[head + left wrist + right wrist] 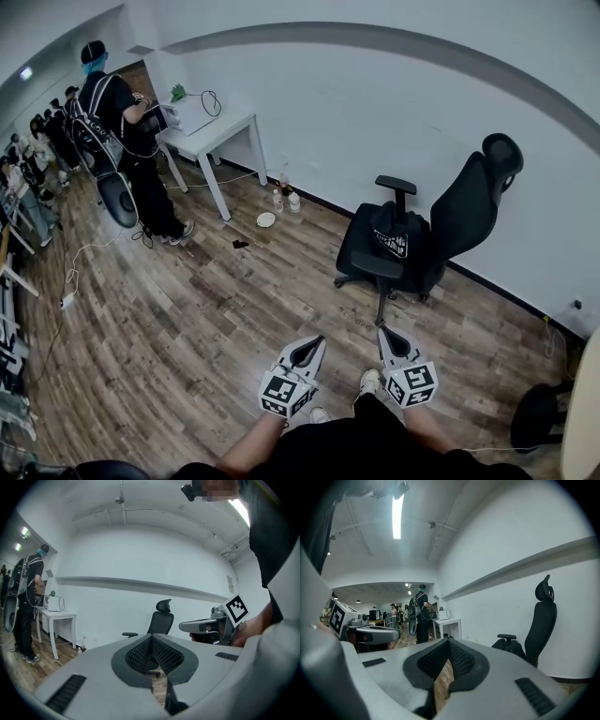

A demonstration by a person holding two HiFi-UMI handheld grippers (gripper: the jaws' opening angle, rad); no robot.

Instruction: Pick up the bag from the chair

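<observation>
Head view shows the soft black fabric bag (395, 240) slumped on the black high-backed office chair (473, 202) by the wall, well apart from both tools. The left tool (312, 344) and right tool (385, 335) are empty, their jaws pressed together. The bag looks limp and light, so I'd pinch a top fold; no strap is clear from here.

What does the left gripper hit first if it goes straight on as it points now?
Probably the office chair: the left gripper, jaws shut, points straight at it, with only bare floor between in the head view. Likely its seat front, where the bag sits; exact height unclear.
</observation>
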